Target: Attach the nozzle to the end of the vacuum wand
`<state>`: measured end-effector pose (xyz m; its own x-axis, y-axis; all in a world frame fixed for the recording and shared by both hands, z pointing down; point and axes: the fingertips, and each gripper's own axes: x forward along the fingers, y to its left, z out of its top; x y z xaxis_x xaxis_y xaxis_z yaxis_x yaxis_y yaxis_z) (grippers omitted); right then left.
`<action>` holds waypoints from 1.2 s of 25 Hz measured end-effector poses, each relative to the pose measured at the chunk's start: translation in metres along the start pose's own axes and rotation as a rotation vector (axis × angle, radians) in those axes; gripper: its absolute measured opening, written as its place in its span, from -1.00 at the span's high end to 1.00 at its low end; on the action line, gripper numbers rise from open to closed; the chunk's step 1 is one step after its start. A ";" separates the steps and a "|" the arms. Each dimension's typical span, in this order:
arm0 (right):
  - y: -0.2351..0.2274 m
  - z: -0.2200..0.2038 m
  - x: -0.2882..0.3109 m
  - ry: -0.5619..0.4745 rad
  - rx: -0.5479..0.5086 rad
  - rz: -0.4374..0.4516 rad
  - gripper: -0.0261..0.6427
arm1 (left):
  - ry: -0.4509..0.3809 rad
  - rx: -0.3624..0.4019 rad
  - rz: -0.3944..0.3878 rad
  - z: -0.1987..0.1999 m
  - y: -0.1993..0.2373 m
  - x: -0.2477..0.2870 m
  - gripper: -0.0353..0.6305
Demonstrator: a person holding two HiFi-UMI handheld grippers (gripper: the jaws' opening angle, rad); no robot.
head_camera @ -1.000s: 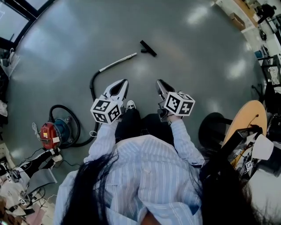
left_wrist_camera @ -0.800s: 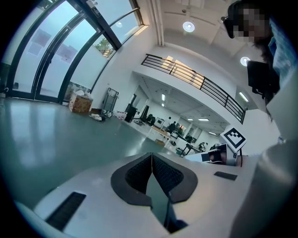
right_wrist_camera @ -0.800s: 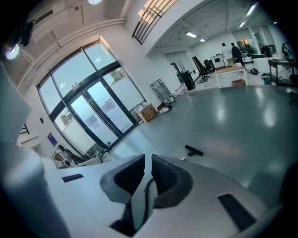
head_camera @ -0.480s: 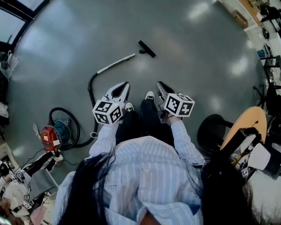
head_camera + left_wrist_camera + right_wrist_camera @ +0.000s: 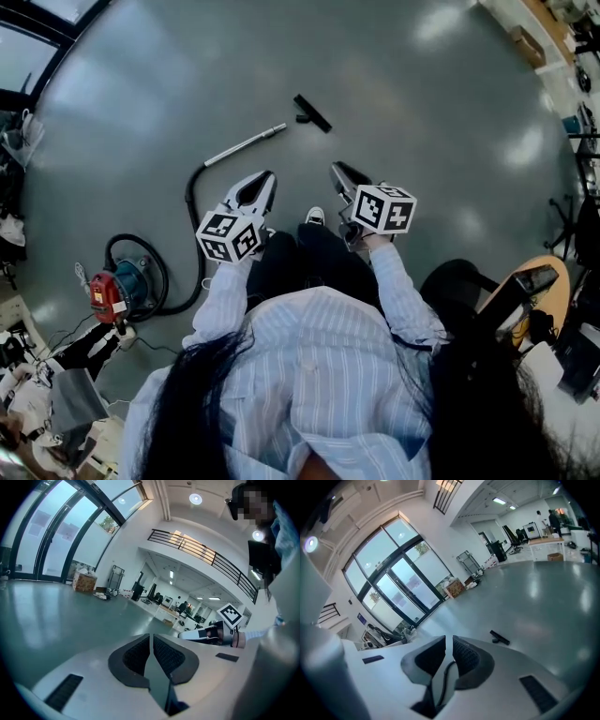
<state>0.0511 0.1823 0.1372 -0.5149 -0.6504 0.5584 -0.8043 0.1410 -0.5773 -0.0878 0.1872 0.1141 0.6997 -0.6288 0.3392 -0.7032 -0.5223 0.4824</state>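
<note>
The black nozzle (image 5: 312, 112) lies on the grey floor, a short gap from the silver wand's (image 5: 246, 144) free end. A black hose (image 5: 192, 216) joins the wand to a red and blue vacuum canister (image 5: 117, 286). My left gripper (image 5: 266, 175) is held in the air short of the wand, its jaws shut and empty (image 5: 151, 635). To its right, my right gripper (image 5: 336, 168) points toward the nozzle (image 5: 499, 637). It holds nothing, and its jaws are together but for a thin slit (image 5: 449, 639). Both are well above the floor.
The person's dark trousers and a white shoe (image 5: 316, 217) show below the grippers. A round black stool (image 5: 459, 281) and a wooden table (image 5: 539, 281) stand at the right. Clutter and cables (image 5: 56, 366) lie at the lower left. Glass doors (image 5: 401, 592) line the far wall.
The person has stepped forward, carrying both grippers along. The wand and nozzle now sit slightly nearer in the head view. Both jaws stay as they were.
</note>
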 end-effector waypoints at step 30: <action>-0.265 -0.037 0.290 0.194 -0.136 -0.125 0.50 | 0.416 0.166 -0.012 -0.152 0.291 0.253 0.55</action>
<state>0.1034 -0.0163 0.4742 -0.4460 -0.5155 0.7316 -0.8908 0.1763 -0.4188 -0.0964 -0.0365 0.4631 0.6750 -0.3546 0.6470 -0.6818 -0.6349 0.3634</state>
